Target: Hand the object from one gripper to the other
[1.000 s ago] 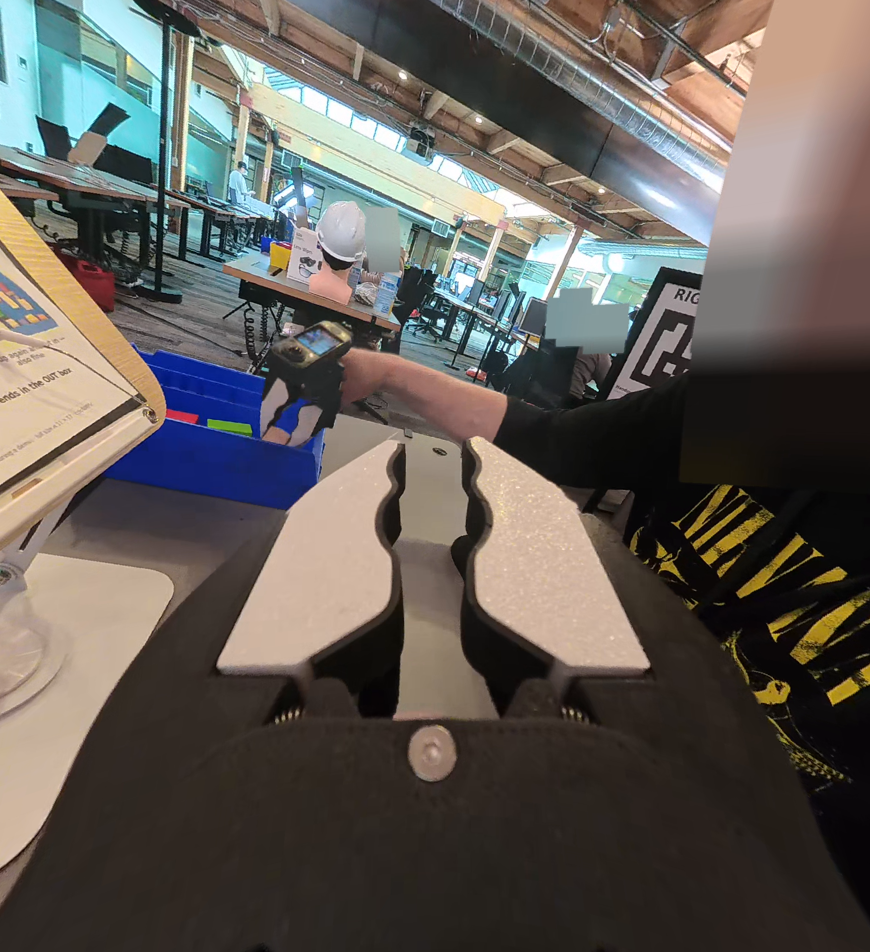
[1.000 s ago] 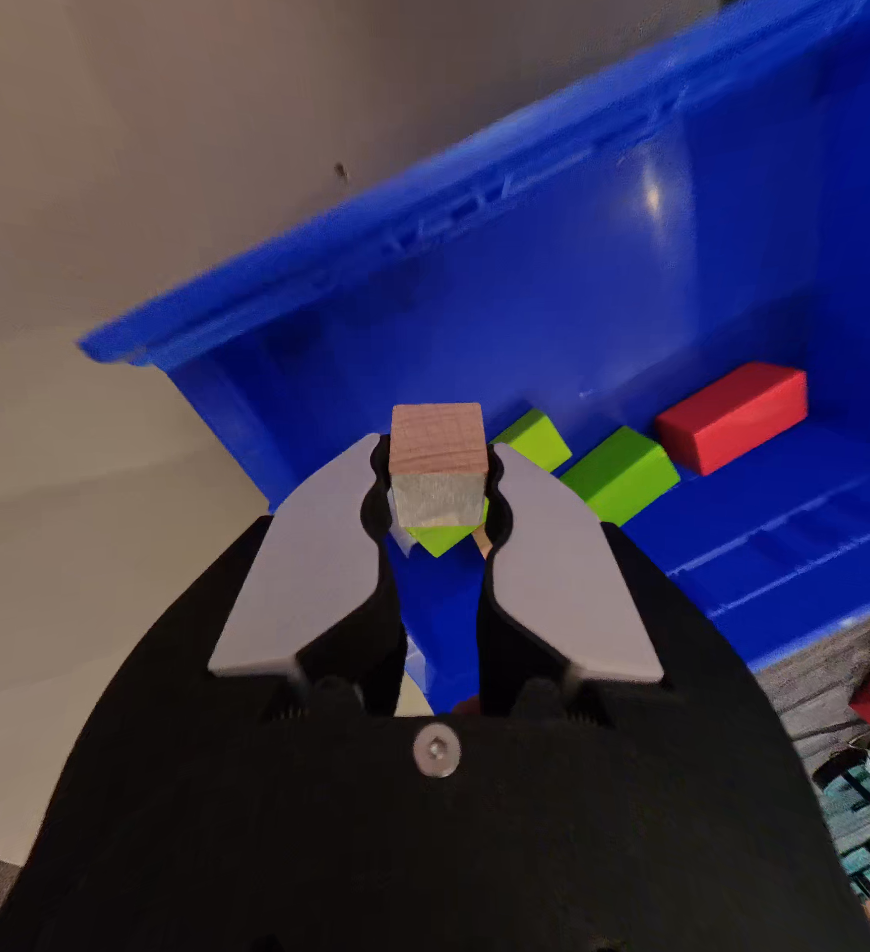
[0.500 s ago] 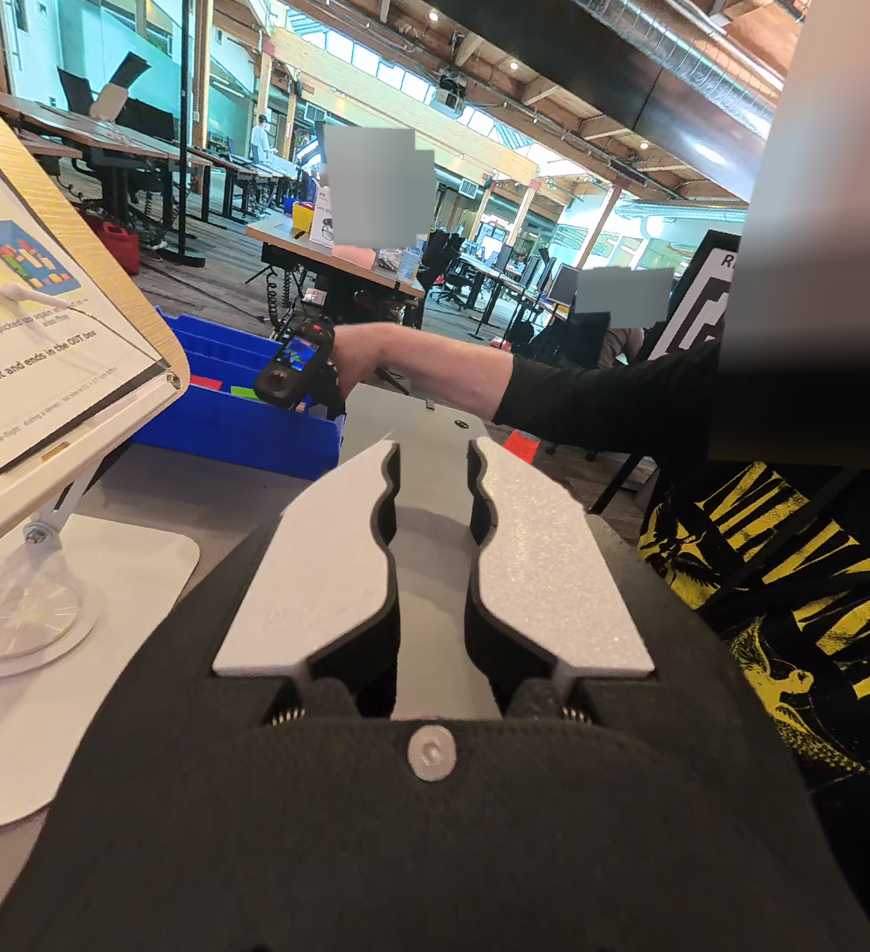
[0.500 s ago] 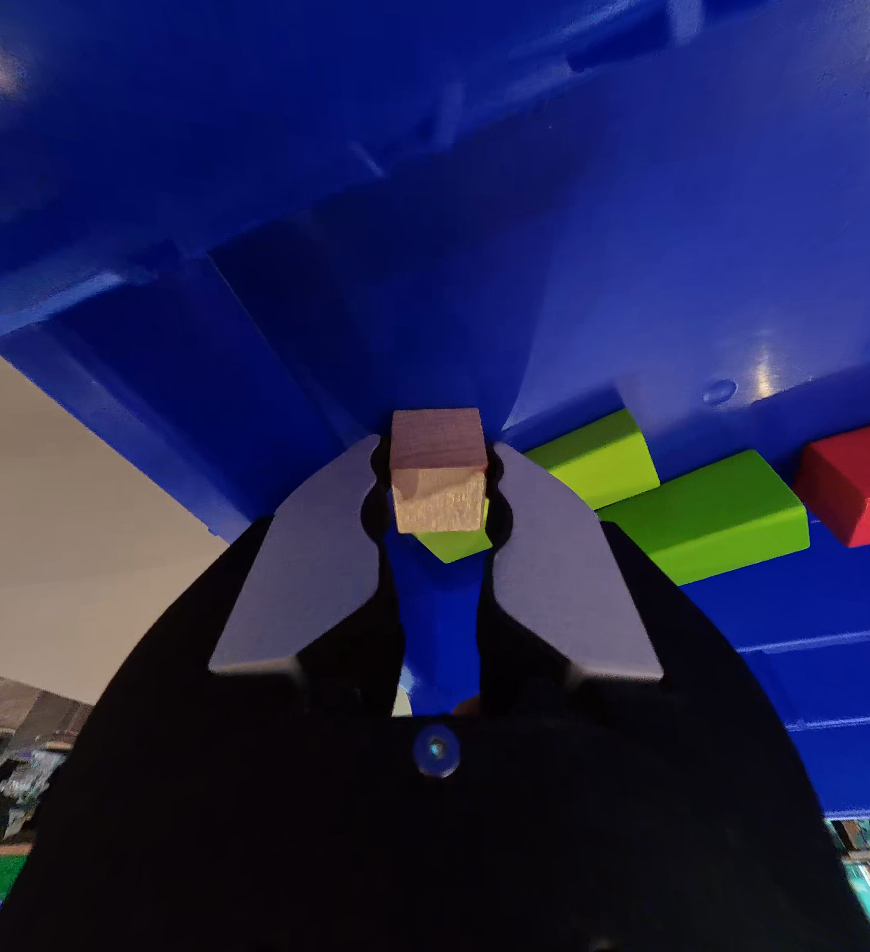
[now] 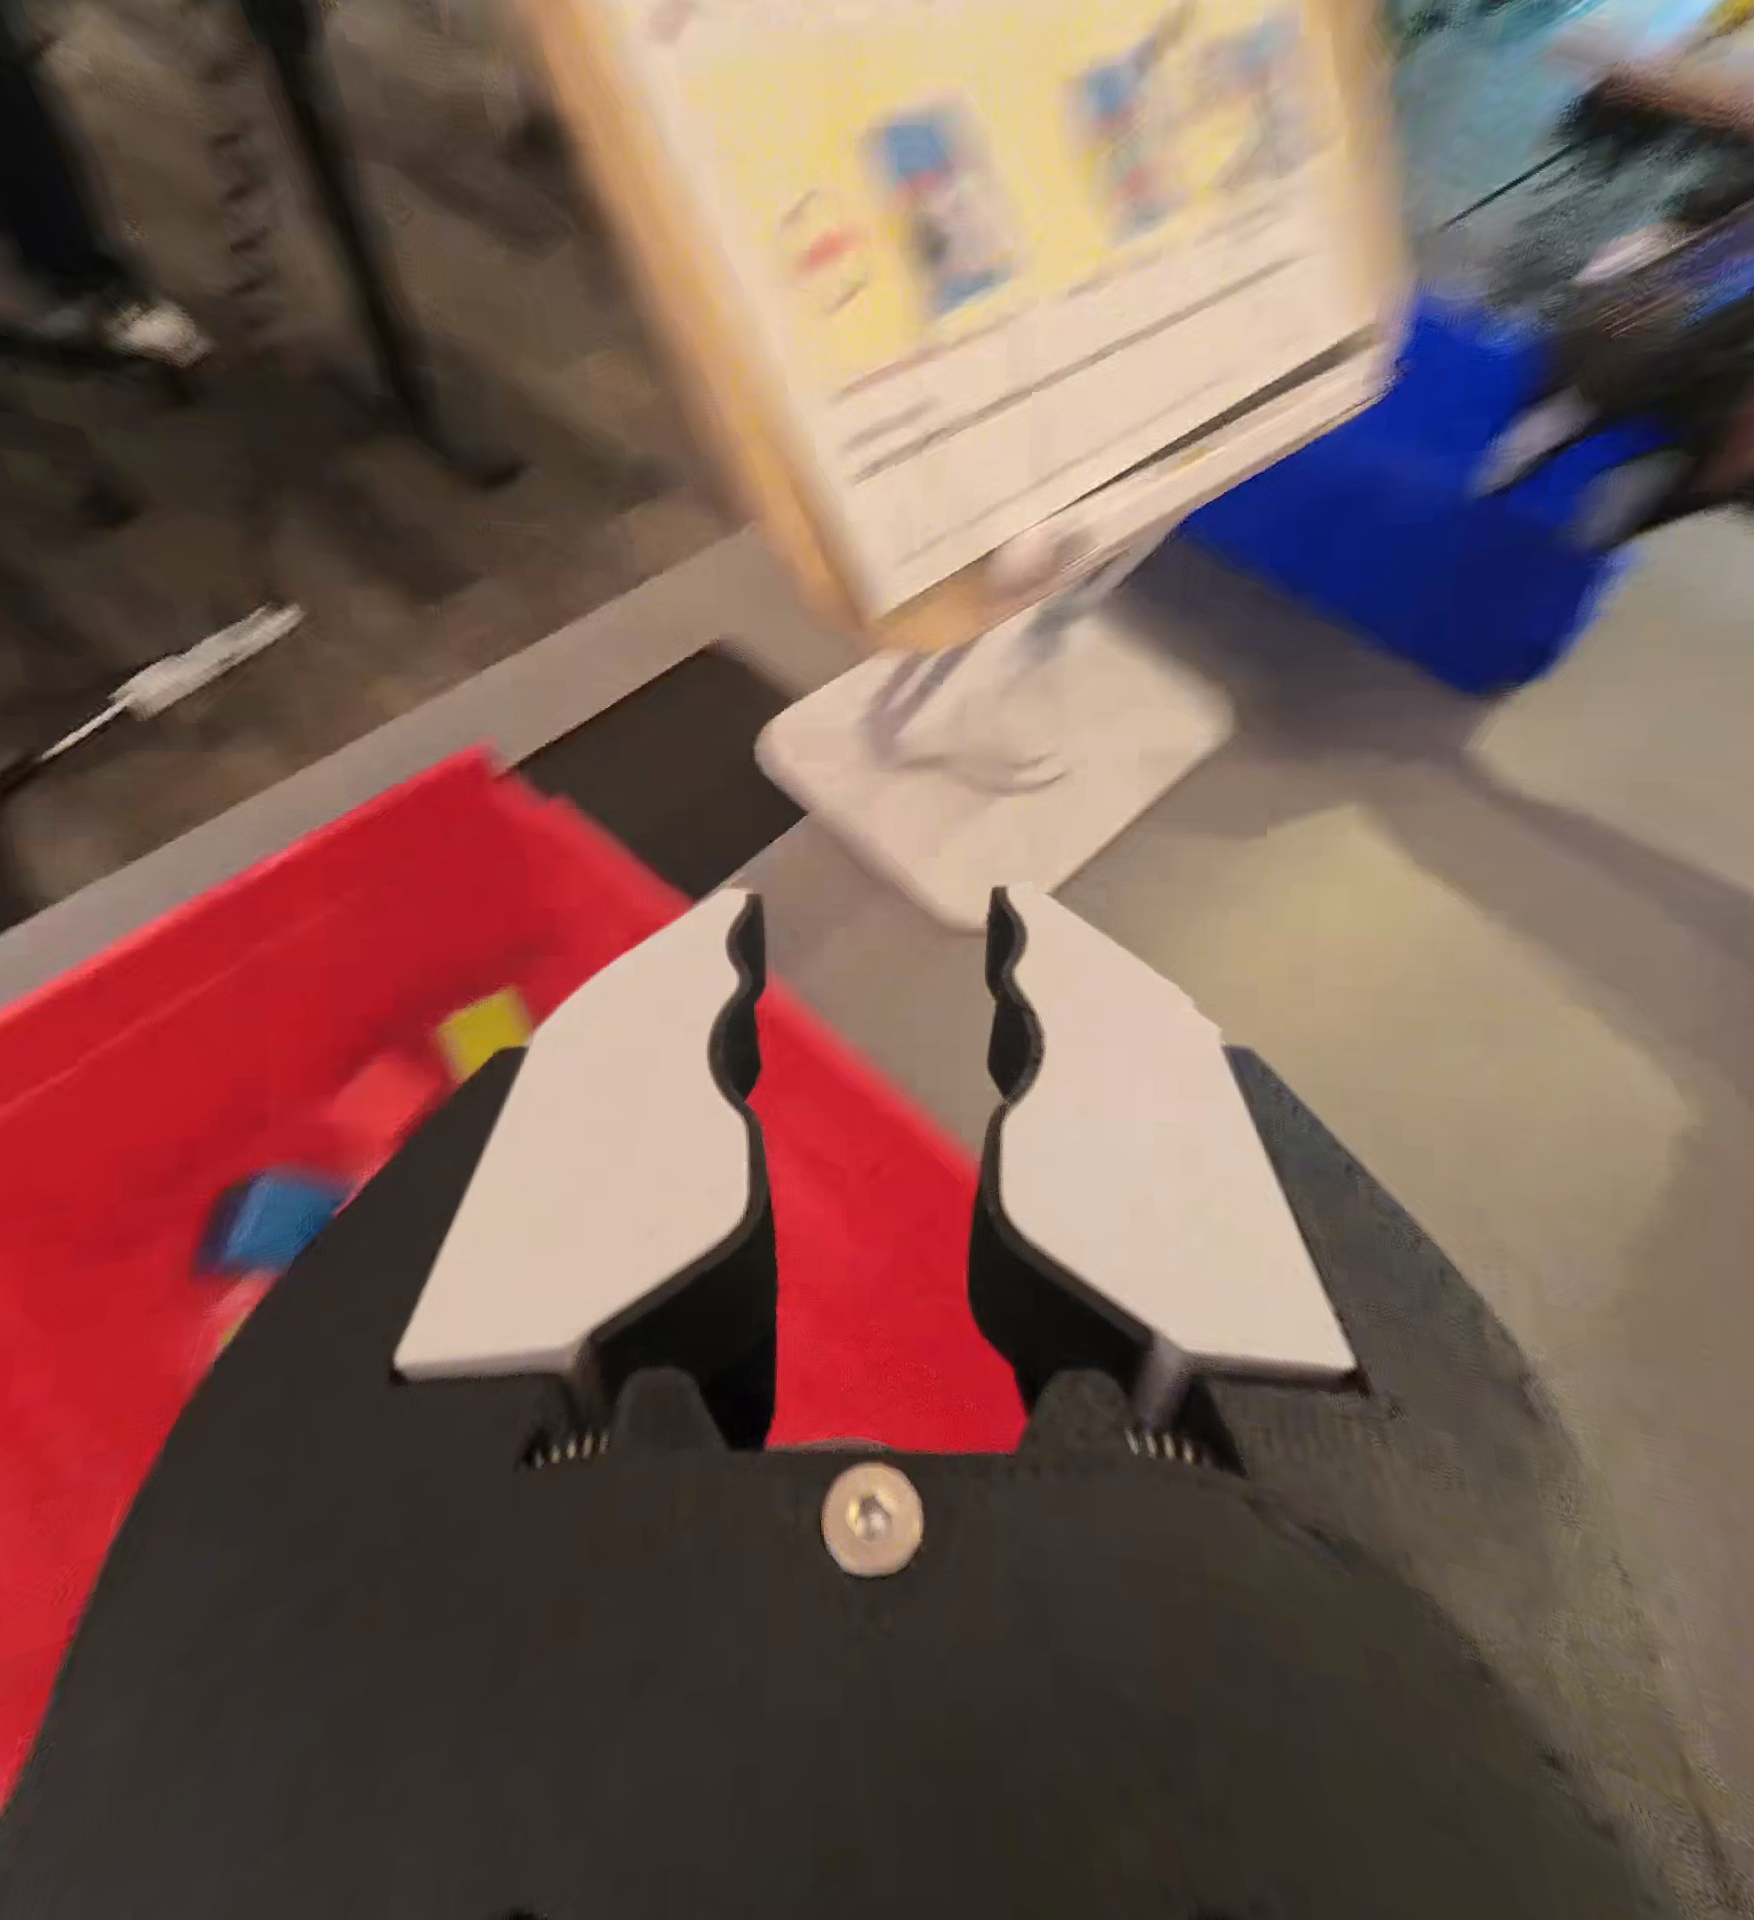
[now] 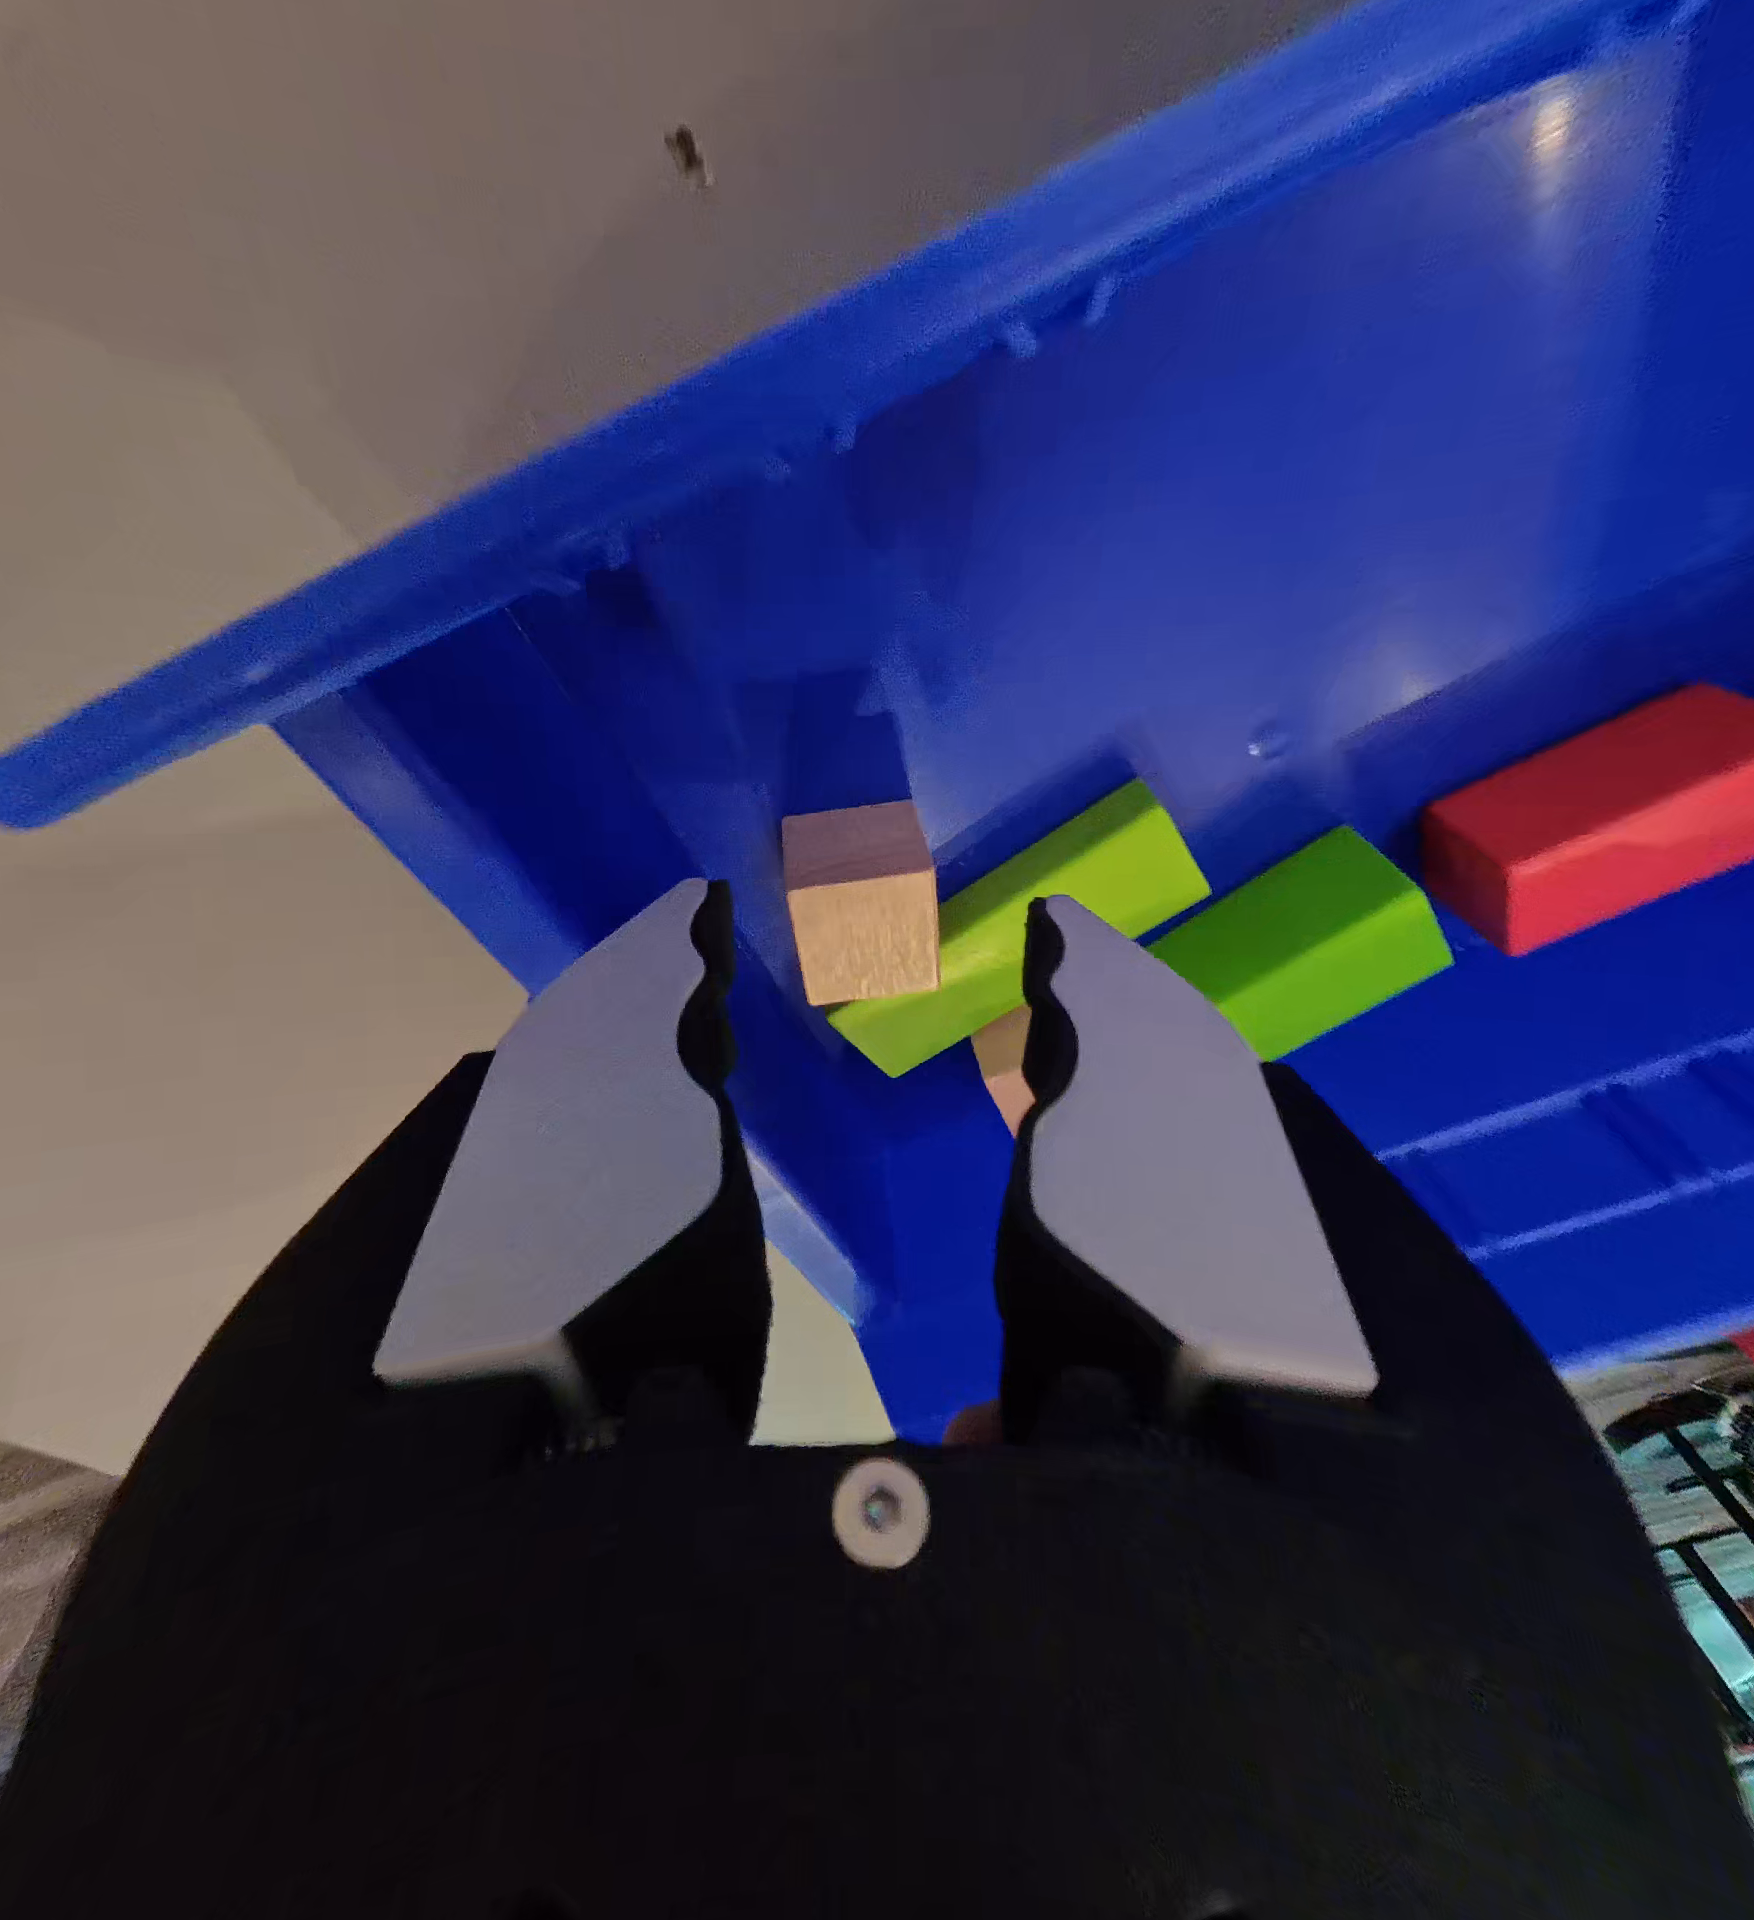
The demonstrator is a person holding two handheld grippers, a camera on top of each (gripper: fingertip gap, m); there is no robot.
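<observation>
Inside the blue bin, near its corner, lay the plain wooden cube, the thing of the task. The right gripper hovered over it with its two grey fingers standing wide apart. The cube was between the fingertips but a little beyond them, toward twelve o'clock from the claw, and a strip of blue showed on both sides of it, so neither pad pressed on it. It seemed to rest against the end of a green block, which stretched away toward two o'clock. A second green block lay beside the first at about three o'clock from the cube, and a red block lay further along the same wall. A small piece of another wooden block showed just behind the right fingertip.

The left gripper was well apart from all this, and its view was much blurred. Its fingers were also spread, with only air between them. Under it, toward eight o'clock, stood a red bin with a yellow block and a blue block inside. At twelve o'clock a white stand carried a printed sheet on the grey table.
</observation>
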